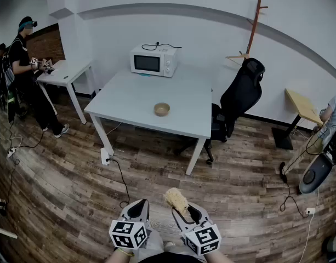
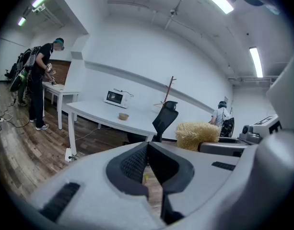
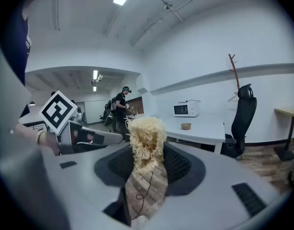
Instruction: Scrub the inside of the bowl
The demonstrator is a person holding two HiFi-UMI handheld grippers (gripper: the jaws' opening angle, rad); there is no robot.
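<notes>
Pointing slightly down | left hand-held gripper (image 1: 140, 203) — closed | right hand-held gripper (image 1: 186, 209) — clamping scrubber (image 1: 176, 198)

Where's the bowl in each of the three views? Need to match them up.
Head view: bowl near picture centre, on the white table.
Left gripper view: bowl left of centre, small, on the far table.
Right gripper view: bowl right of centre, small, on the table.
Shared landmark: the microwave, behind the bowl on the same table in all three.
</notes>
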